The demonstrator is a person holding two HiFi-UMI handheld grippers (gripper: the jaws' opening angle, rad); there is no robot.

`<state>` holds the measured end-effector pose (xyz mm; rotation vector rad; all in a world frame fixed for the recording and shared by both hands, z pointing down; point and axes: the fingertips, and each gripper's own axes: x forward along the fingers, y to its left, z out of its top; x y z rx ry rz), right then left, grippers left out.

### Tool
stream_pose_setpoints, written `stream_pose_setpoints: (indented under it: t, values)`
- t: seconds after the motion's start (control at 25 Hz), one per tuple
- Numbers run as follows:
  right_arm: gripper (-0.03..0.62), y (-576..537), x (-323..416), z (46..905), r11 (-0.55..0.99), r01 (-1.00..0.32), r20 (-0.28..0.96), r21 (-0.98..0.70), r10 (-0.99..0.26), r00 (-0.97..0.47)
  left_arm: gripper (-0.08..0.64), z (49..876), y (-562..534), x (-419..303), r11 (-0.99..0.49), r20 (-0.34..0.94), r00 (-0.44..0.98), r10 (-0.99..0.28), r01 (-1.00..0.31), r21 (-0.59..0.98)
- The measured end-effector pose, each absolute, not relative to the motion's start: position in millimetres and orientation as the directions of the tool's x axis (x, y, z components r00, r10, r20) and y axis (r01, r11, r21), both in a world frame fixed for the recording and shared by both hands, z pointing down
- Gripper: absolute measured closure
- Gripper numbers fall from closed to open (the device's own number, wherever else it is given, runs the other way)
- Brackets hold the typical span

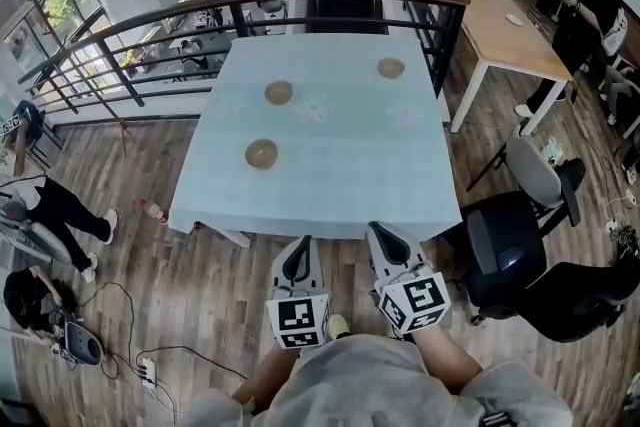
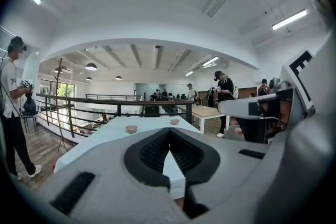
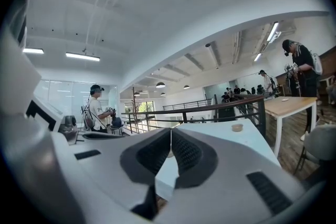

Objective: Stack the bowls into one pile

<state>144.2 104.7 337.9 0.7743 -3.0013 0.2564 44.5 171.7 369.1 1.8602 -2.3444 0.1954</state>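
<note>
Three bowls lie well apart on the table (image 1: 330,177), so nothing is piled yet: the right bowl (image 1: 391,67) near the far right corner, the middle bowl (image 1: 278,92) toward the far edge, and the left bowl (image 1: 261,153) nearer the left edge. The left gripper (image 1: 297,250) and right gripper (image 1: 386,237) hang side by side just off the near edge. Both have their jaws pressed together on nothing, likely because no bowl is within reach from there.

A table (image 1: 330,185) under a pale blue cloth fills the frame's centre. Three wooden bowls lie on it, well apart: one at lower left (image 1: 261,153), one at centre (image 1: 278,92), one at upper right (image 1: 391,67).
</note>
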Motion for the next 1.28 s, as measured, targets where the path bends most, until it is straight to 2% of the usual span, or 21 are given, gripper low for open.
stream_pose_setpoints:
  t: [0.6,1.28]
  values:
    - [0.565,78,97,340,0.859,-0.495,0.071,-0.132,-0.490,-0.869,0.543,379,147,-3,0.221,0.198,-0.218,-0.956,-0.975,-0.005]
    - [0.565,36,32,349,0.891,-0.438,0.093,-0.123,-0.429,-0.899,0.543,391,116,-67,0.290,0.226,-0.286,-0.931,-0.957,-0.013]
